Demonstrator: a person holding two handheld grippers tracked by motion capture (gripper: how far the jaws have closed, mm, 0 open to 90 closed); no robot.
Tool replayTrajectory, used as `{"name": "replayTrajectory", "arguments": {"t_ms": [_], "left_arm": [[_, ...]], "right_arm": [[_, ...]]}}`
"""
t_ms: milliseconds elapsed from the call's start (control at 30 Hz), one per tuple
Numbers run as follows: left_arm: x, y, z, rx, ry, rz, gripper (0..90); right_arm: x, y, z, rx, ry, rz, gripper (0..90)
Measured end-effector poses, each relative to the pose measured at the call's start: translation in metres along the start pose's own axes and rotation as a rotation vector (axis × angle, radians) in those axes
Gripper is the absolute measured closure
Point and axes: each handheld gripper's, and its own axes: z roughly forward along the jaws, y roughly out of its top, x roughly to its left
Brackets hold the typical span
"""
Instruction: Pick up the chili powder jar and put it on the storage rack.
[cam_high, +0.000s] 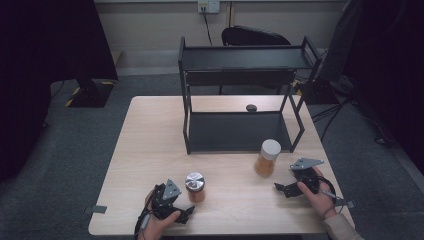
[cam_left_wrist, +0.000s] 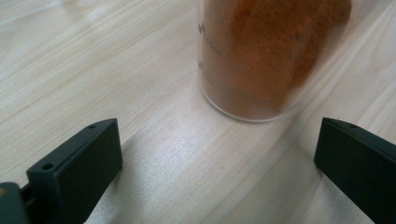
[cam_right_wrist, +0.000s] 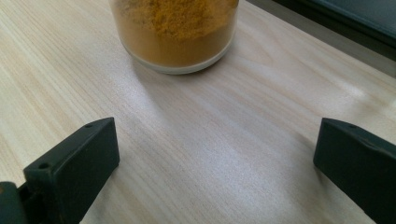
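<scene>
Jaws stand wide apart on your left hand-held gripper, gripping nothing; the silver-lidded jar of reddish-orange powder sits just ahead on the table, nothing between. Your right hand-held gripper is equally spread and empty, with the white-lidded jar of yellow-orange powder close before it. Behind both jars stands a black two-tier shelf, its tiers bare, and a small black cap lies beyond it.

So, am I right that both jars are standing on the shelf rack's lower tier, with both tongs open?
Not quite: the silver-lidded jar and the white-lidded jar stand on the table, in front of the shelf rack, as the high view shows. Both tongs, left and right, are open.
</scene>
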Motion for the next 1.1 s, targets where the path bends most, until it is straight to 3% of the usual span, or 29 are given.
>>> {"name": "replayTrajectory", "arguments": {"t_ms": [367, 733, 1100], "left_arm": [[0.005, 0.002, 0.003, -0.05, -0.047, -0.065, 1.5], [0.006, 0.013, 0.011, -0.067, -0.066, -0.06, 3.1], [0.006, 0.019, 0.02, -0.082, -0.09, -0.041, 14.9]], "right_arm": [[0.0, 0.0, 0.0, 0.0, 0.0, 0.0, 0.0], [0.0, 0.0, 0.0, 0.0, 0.0, 0.0, 0.0], [0.0, 0.0, 0.0, 0.0, 0.0, 0.0, 0.0]]}}
